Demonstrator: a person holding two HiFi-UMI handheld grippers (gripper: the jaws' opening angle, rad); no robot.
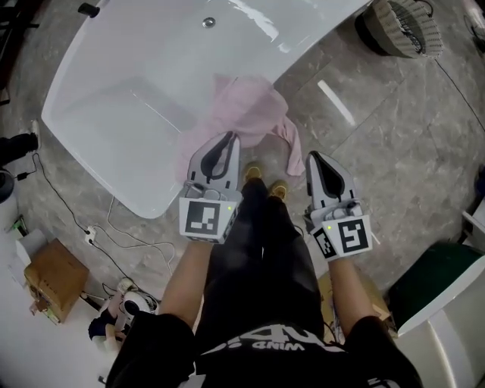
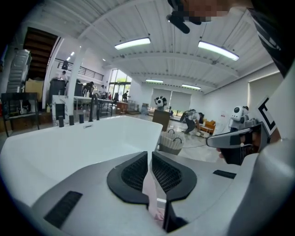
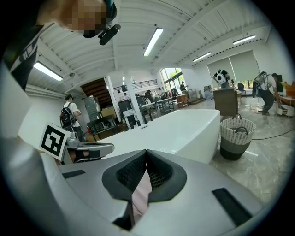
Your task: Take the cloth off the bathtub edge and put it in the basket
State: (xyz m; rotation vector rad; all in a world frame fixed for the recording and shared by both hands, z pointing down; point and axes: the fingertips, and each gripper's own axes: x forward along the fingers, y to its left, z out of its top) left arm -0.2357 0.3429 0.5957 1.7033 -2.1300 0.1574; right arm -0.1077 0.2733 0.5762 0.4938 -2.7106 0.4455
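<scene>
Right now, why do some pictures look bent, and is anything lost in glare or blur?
Head view: little bend, but lights glare white on the tub and streak the floor. Left gripper view: a wide lens bows the ceiling and darkens the corners; the cloth up close looks soft. Right gripper view: the same bowing; the basket stays clear.

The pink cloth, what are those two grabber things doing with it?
A person stands next to the white bathtub with a grabber in each hand. The left gripper and the right gripper are both pinched shut on the pink cloth. The cloth is bunched over the tub's rim, with one end hanging toward the floor. The basket it is meant to go in stands on the floor past the end of the tub, so the cloth is not in it yet.
</scene>
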